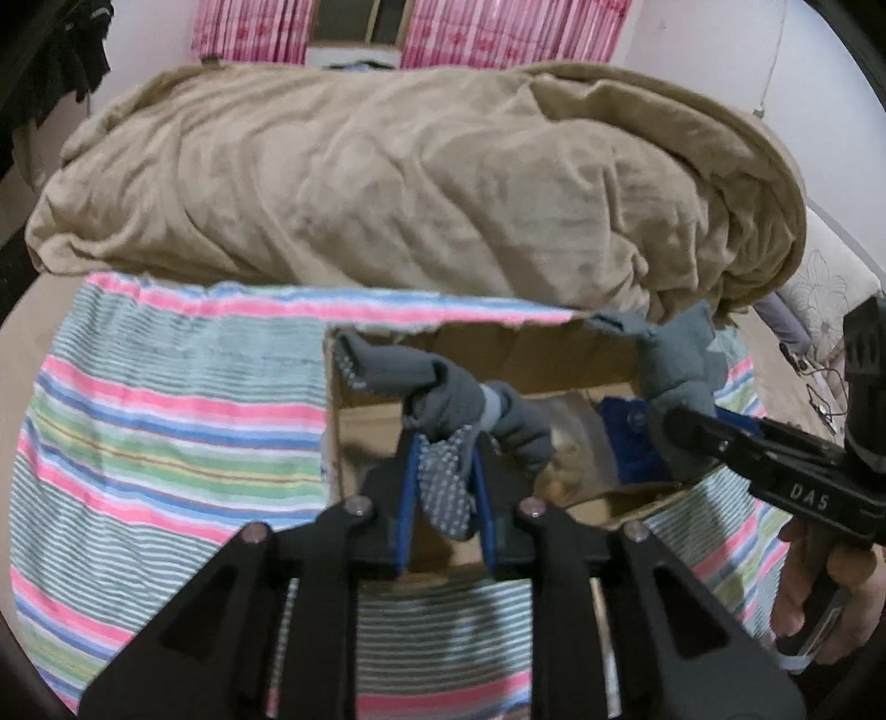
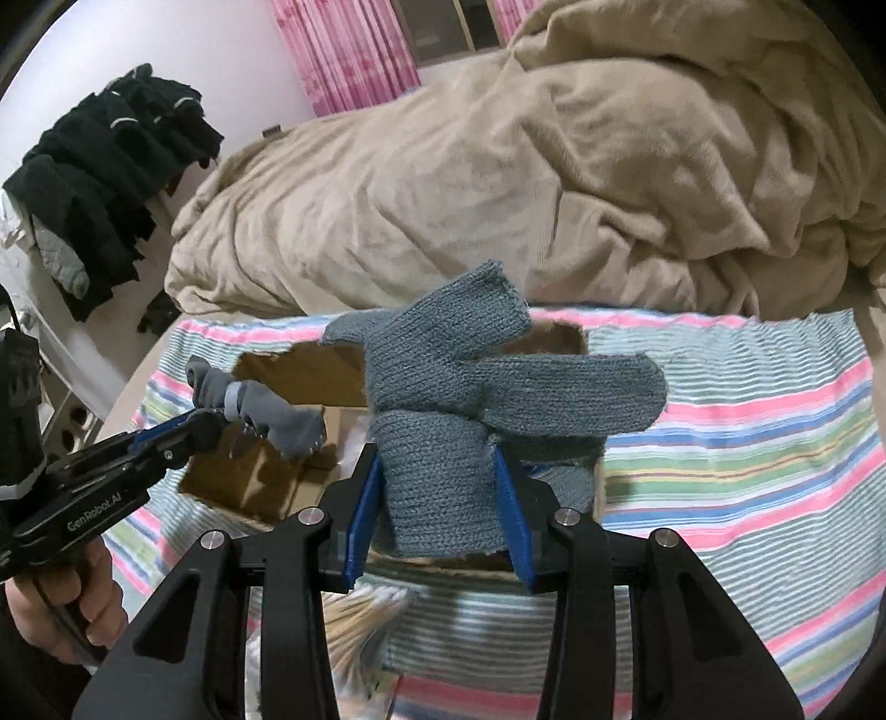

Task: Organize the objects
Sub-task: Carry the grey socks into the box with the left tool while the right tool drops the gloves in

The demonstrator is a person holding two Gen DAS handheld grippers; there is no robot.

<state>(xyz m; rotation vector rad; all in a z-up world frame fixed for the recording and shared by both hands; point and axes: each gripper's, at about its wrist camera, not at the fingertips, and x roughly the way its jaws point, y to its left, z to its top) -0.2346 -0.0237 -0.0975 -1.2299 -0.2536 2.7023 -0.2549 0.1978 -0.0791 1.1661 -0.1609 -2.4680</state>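
Observation:
An open cardboard box (image 1: 365, 432) sits on a striped cloth (image 1: 166, 432) on the bed. My left gripper (image 1: 446, 443) is shut on a bundled pair of grey dotted grip socks (image 1: 443, 399), held over the box; the socks also show in the right wrist view (image 2: 266, 410). My right gripper (image 2: 440, 471) is shut on a folded grey-blue knitted item (image 2: 459, 399), also held over the box (image 2: 266, 476). In the left wrist view the knitted item (image 1: 675, 360) hangs at the box's right side. A blue item (image 1: 631, 443) lies inside the box.
A rumpled tan blanket (image 1: 387, 177) fills the bed behind the box. Dark clothes (image 2: 111, 166) hang at the left. Pink curtains (image 1: 498, 27) are at the back wall. A bundle of cotton swabs (image 2: 365, 620) lies on the cloth near the front.

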